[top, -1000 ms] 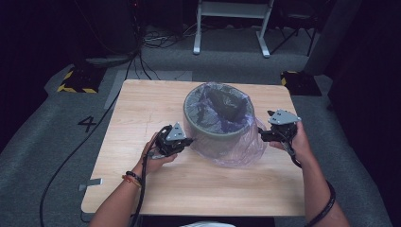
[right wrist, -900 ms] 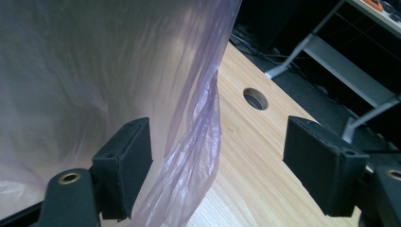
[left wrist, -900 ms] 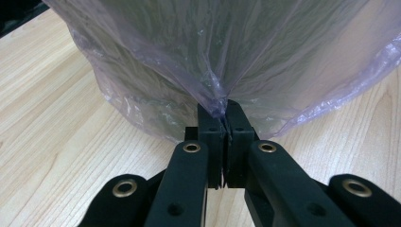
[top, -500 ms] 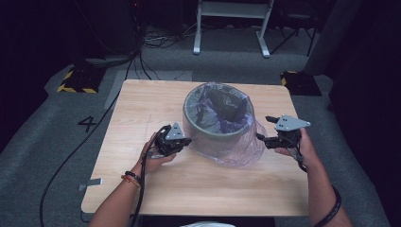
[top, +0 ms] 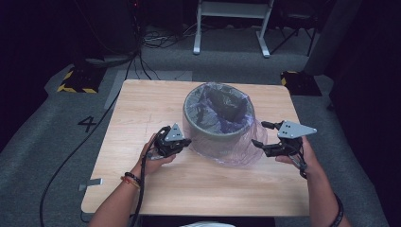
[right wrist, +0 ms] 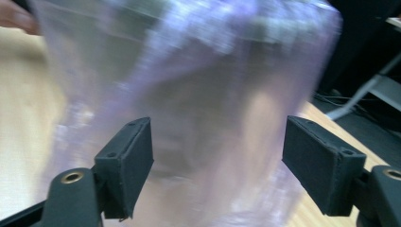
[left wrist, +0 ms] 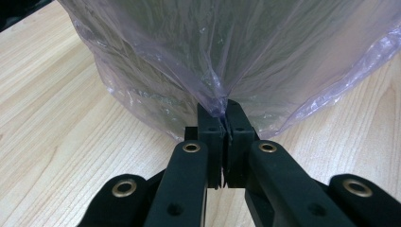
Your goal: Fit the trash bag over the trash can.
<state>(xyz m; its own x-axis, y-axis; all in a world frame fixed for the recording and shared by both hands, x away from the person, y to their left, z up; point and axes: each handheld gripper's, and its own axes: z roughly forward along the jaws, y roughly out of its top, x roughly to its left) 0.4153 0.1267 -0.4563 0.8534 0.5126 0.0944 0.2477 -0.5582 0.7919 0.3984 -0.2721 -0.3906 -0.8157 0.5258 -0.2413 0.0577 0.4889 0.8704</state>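
My left tongs (left wrist: 222,118) are clamped on a pinch of the thin purple bag (top: 236,151), and that pinch is where I see the most risk: the film is gathered into a tight peak between the pads, so a hard pull away from the bin (top: 208,135) could tear it there or drag it off the rim. A pull could also tip or slide the bin itself, since nothing else seems to hold it on the worktop (top: 198,189). My right tongs (top: 265,142) stand wide apart, with no film caught between them; the slack plastic bulges close in front of them, and if I close carelessly I may grab only a loose fold that slips out, or knock the bin's side.

The bag is a see-through, pale violet liner, wrinkled and glossy. It lines the inside of the round grey bin and spills down over the outside, pooling in loose folds on the worktop at the bin's right and near side. The bin stands upright near the middle of the pale wooden worktop, between my two hands, with something dark lying inside it that I cannot make out.
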